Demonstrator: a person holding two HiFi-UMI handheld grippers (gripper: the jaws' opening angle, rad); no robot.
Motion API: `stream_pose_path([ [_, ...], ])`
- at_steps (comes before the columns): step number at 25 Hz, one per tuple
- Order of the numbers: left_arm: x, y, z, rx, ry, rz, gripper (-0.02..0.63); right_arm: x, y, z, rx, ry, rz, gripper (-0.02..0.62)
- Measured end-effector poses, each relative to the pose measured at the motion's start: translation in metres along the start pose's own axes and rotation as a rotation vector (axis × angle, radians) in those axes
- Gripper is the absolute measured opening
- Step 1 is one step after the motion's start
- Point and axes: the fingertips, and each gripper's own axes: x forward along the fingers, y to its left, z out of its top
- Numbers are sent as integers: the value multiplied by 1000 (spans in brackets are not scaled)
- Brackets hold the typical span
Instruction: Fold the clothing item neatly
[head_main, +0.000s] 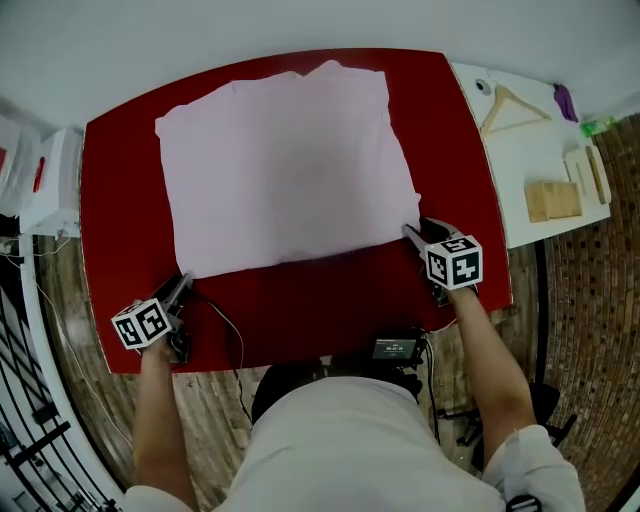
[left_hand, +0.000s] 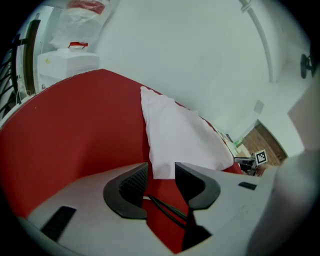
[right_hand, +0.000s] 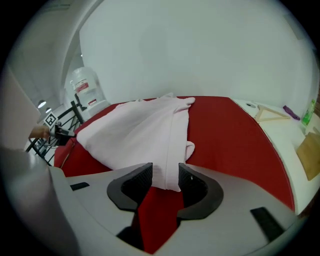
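Shirt (head_main: 285, 165): soft, light, limp; grip at near corners. Left gripper (head_main: 184, 285) and right gripper (head_main: 412, 233) released, corners between jaws.

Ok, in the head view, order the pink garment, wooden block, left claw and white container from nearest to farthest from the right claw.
1. pink garment: its near right corner lies at the right claw.
2. wooden block: on the white side table, to the right.
3. left claw: at the garment's near left corner.
4. white container: beyond the left edge of the red table.
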Motion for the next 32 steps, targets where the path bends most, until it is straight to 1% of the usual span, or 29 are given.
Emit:
stream_pose_path([
  [3,5,-2,-13,-5,28,-14,150,3,4,-5,37,6,41,146],
  [6,12,5,-14,-6,16,18,149,9,3,-12,64,38,29,144],
  [7,12,7,-13,-8,9,36,132,9,1,-14,75,48,20,142],
  [8,12,9,-12,-13,2,50,70,8,0,-15,89,55,15,99],
  [9,10,10,-10,-20,-6,57,26,6,0,-16,102,57,18,43],
  [11,6,12,-8,-36,-21,54,12,1,0,-14,125,50,42,40],
  [15,-2,15,-10,-51,-35,54,9,-9,-5,-16,157,33,73,34],
  [21,-6,15,-11,-37,-24,60,8,-17,-6,-22,185,14,77,26],
  [27,-8,21,-23,-53,3,74,7,-16,-10,-32,207,34,75,25],
  [32,-3,26,-25,-52,6,98,8,-8,-11,-37,189,48,70,25],
])
